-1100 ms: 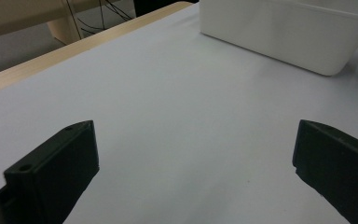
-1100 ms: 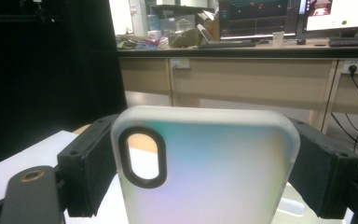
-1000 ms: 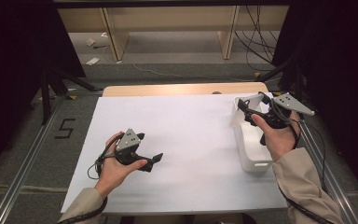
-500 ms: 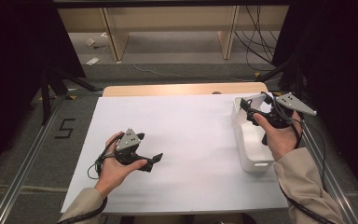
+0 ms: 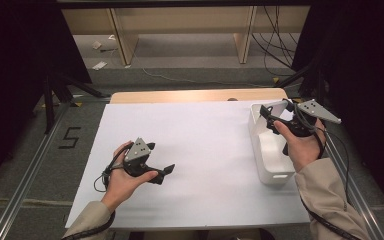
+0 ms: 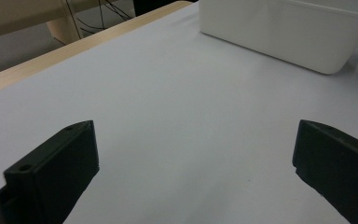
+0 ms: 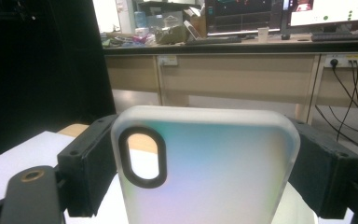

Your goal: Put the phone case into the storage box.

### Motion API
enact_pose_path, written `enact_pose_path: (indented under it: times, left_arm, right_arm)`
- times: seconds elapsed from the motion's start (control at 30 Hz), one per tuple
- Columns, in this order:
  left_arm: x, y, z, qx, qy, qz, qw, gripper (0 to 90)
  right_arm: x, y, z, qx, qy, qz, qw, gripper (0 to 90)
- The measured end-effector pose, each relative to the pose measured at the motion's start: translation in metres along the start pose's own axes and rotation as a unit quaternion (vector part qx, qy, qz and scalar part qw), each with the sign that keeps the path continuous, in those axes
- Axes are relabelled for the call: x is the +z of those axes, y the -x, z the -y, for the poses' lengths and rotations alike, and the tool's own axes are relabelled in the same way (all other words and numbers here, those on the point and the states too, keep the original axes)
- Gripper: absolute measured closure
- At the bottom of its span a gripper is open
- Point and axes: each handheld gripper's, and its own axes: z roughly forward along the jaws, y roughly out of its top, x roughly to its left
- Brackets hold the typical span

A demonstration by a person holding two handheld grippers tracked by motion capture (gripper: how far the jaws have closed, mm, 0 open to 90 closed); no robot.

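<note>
phone case [image 7: 205,168]: lower end cut by the bottom edge of the right gripper view, jaws cover its side edges; from above it's too small to make out. White bin [image 6: 284,32]: top and right end clipped in the left gripper view. Inside of bin beneath the case: can't tell

We see our left gripper [image 6: 193,163] with both black jaws spread wide over the bare white table sheet [image 6: 177,116]. A white plastic bin [image 6: 289,32] stands far right, well apart.
</note>
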Motion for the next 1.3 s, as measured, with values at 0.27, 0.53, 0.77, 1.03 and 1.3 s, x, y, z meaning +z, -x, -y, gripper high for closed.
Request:
enact_pose_path:
  times: [0.27, 0.53, 0.77, 1.03, 1.3]
  left_arm:
    - [0.000, 0.000, 0.000, 0.000, 0.000, 0.000, 1.0000, 0.0]
    - [0.000, 0.000, 0.000, -0.001, 0.001, -0.001, 1.0000, 0.0]
    - [0.000, 0.000, 0.000, 0.000, 0.001, -0.001, 1.0000, 0.0]
    - [0.000, -0.001, 0.000, -0.002, 0.002, -0.001, 1.0000, 0.0]
    - [0.000, 0.000, 0.000, -0.002, 0.001, 0.000, 1.0000, 0.0]
  right_arm:
    - [-0.001, 0.002, -0.001, 0.002, 0.005, 0.003, 1.0000, 18.0]
    - [-0.002, 0.005, -0.002, 0.005, 0.005, 0.009, 0.9999, 18.0]
    - [-0.004, 0.007, -0.003, 0.006, 0.007, 0.014, 0.9999, 18.0]
    - [-0.003, 0.009, -0.003, 0.006, 0.005, 0.018, 0.9998, 18.0]
    - [-0.003, 0.012, -0.004, 0.003, 0.003, 0.021, 0.9998, 18.0]
